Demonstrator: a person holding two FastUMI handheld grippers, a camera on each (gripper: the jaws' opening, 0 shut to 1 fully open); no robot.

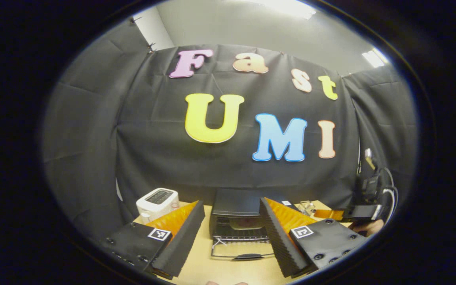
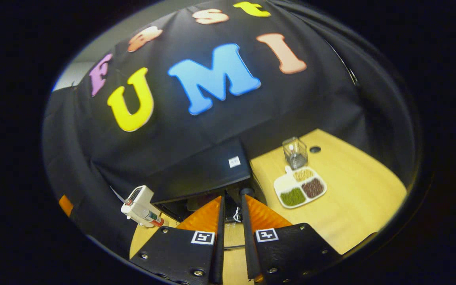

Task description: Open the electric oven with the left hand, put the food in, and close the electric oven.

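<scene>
The oven (image 1: 238, 215) stands straight ahead on the table (image 1: 228, 269), its door (image 1: 242, 251) already dropped flat, and something pale, possibly the food, sits inside (too dim to be sure). Closing remains. My left gripper (image 1: 232, 233) gapes wide, empty; my right gripper (image 2: 231, 221) is nearly together, pinching nothing visible.

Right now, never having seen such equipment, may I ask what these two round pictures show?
Two hand tools, each with two fingers and its own camera, are held by a person. In the left gripper view, the left gripper is wide open before the black oven, whose door hangs open over the wooden table; a white toaster stands beside. In the right gripper view, the right gripper's fingers are close together; whether they hold anything I cannot tell. Nearby lie a divided plate of grains and a glass jar.
</scene>
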